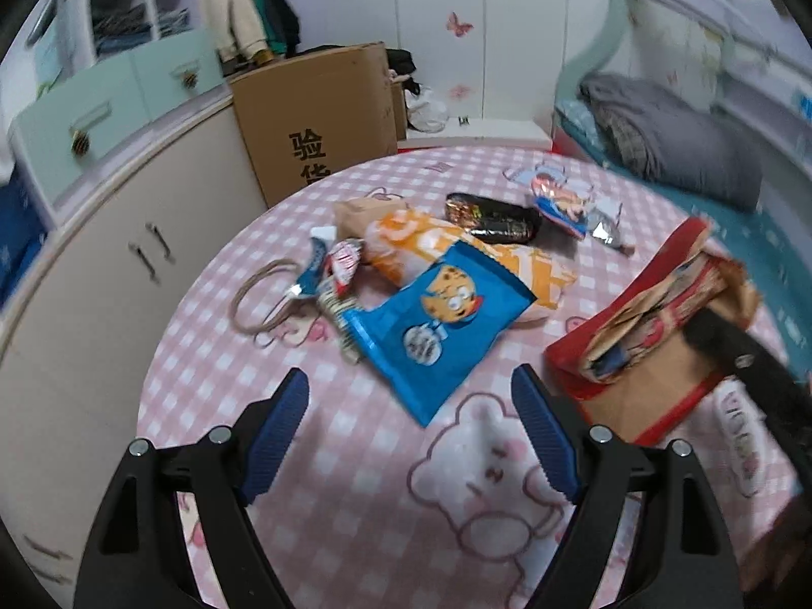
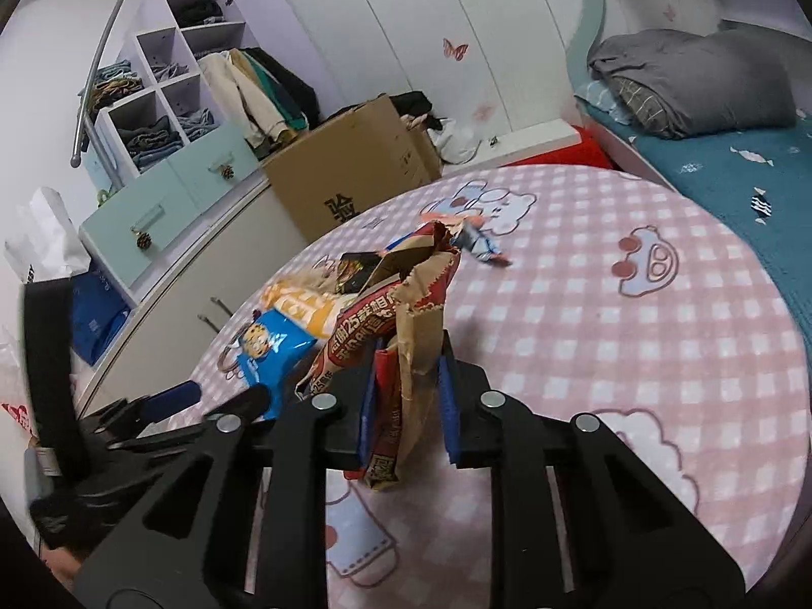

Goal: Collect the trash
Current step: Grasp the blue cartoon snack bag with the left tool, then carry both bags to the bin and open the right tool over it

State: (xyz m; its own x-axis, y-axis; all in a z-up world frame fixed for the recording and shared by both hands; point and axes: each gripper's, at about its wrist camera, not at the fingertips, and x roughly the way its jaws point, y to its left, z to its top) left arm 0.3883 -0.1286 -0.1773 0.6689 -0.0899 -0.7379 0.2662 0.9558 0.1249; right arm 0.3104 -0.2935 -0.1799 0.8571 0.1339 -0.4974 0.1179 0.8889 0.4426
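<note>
A bedroom: a round table with pink checked cloth (image 1: 355, 533) fills the lower part of both views, with a cardboard box (image 1: 314, 116) and pale cupboards at upper left, and a bed with grey blanket (image 1: 675, 137) at upper right.

Trash lies in the centre of the left wrist view: a blue cookie packet (image 1: 436, 325) nearest, an orange-white bag (image 1: 457, 254) behind and partly under it, a dark wrapper (image 1: 495, 218) further back, small wrappers (image 1: 563, 198) towards upper right, and a few small pieces beside a loop of cord (image 1: 264, 294) at centre left.

The right tongs (image 2: 403, 401) have their jaws nearly together, pinching the edge of a brown-and-red paper bag (image 2: 406, 304), which stands up crumpled between the blue pads in the middle of the right wrist view. In the left view the same bag sits at centre right, mouth open towards the pile, approx. beside the blue packet but not touching.

The left tongs (image 1: 411, 436) are wide open and hold nothing; they hang above the cloth, just below the blue packet.

I judge the step as: bag is held ready, first piece not yet picked. Next move prob. needs the left tongs to go forward and down onto the blue packet's near corner, close on it, then carry it to the bag mouth. The packet is flat and slippery, so an edge grip seems best.
</note>
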